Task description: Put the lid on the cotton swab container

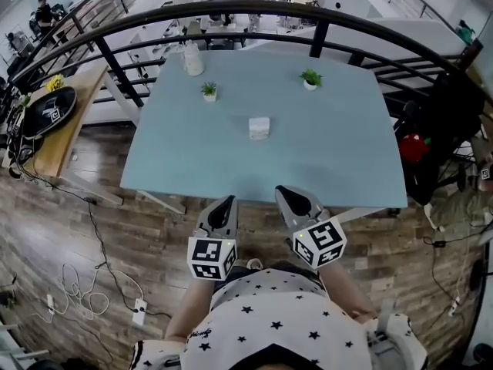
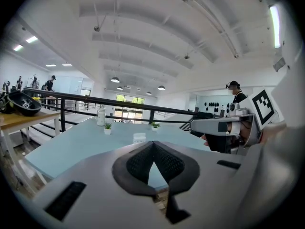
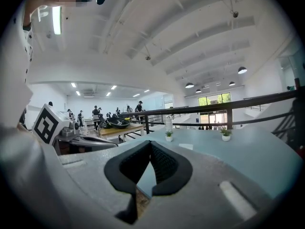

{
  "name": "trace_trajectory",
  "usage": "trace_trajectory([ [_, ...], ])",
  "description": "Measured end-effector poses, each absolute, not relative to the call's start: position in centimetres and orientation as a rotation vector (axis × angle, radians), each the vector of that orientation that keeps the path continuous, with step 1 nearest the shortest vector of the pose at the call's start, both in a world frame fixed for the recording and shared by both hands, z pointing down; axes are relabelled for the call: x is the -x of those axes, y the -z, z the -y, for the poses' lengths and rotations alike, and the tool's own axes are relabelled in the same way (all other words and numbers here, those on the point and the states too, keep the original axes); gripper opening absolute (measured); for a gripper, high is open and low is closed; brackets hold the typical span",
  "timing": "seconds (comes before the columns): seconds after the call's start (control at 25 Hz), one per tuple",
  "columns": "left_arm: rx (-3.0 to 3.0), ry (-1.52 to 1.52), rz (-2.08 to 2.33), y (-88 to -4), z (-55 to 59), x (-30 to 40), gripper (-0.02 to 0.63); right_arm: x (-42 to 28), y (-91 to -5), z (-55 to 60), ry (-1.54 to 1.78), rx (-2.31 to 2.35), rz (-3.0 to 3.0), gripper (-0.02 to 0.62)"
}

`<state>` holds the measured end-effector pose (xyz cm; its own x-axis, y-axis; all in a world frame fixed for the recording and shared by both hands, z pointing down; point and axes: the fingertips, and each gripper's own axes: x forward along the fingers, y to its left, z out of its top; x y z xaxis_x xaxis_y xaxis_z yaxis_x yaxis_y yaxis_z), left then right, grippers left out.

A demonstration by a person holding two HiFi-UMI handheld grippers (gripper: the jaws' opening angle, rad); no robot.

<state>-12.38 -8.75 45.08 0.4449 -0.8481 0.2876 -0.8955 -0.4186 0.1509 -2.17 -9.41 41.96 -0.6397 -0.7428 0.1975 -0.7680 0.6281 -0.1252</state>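
The cotton swab container (image 1: 259, 127) is a small white box near the middle of the light blue table (image 1: 169, 153). It shows small and far in the left gripper view (image 2: 139, 137) and as a pale patch in the right gripper view (image 3: 186, 146). At this distance a separate lid cannot be told apart. My left gripper (image 1: 224, 203) and right gripper (image 1: 293, 197) hover side by side over the table's near edge, well short of the container. Both are shut, with nothing between their pads, as the left gripper (image 2: 153, 144) and the right gripper (image 3: 149, 144) show in their own views.
Two small potted plants (image 1: 209, 91) (image 1: 310, 78) and a white bottle (image 1: 192, 58) stand toward the table's far side. A black railing (image 1: 254, 10) curves behind it. A wooden side table (image 1: 65, 129) with a black round object (image 1: 48, 112) stands left. Cables (image 1: 81, 291) lie on the floor.
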Motion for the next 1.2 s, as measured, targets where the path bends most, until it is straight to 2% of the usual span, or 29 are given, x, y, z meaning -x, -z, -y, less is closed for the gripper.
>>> trace_trajectory([
  [0.48, -2.421, -0.267, 1.474, -46.3, 13.9, 12.1, 0.003, 1.5, -42.1, 14.4, -0.279, -1.305, 2.697, 0.006],
  [1.2, -2.415, -0.333, 1.387, -47.9, 26.6, 10.6, 0.003, 0.8, -43.2, 28.2, -0.300, -1.286, 2.651, 0.006],
])
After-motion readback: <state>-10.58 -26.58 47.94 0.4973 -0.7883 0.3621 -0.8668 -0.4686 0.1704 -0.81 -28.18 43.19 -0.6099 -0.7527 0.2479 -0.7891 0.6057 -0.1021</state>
